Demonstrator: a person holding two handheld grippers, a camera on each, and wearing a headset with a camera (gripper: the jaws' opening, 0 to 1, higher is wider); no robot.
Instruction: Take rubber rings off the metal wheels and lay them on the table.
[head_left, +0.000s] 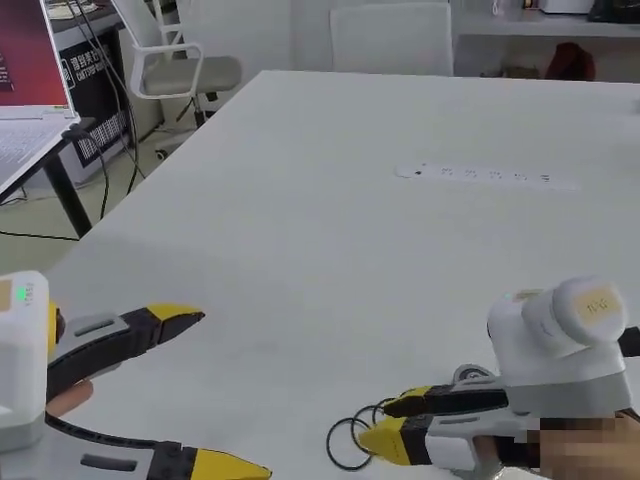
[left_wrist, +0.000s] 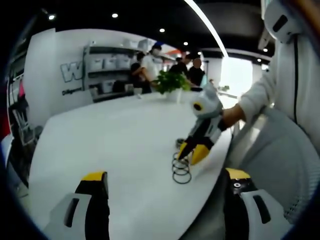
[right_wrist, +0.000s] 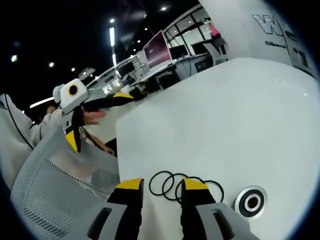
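Note:
Several thin black rubber rings (right_wrist: 169, 185) lie overlapping in a row on the white table (head_left: 330, 230), near its front edge. My right gripper (right_wrist: 162, 184) hovers low over them, jaws parted, with nothing clamped. A round metal wheel (right_wrist: 251, 202) with a black band lies flat just to the right of the rings. In the head view the right gripper (head_left: 380, 422) points left at the rings (head_left: 348, 442). My left gripper (head_left: 225, 392) is held wide open and empty at the lower left, clear of the rings. From the left gripper view (left_wrist: 165, 175) the right gripper (left_wrist: 190, 154) shows tipped down onto the rings (left_wrist: 181, 170).
A white power strip (head_left: 485, 176) lies farther back on the table. A white chair (head_left: 165, 60) and a desk with a laptop (head_left: 30, 110) stand beyond the table's left edge. People stand by shelves (left_wrist: 165, 62) across the room.

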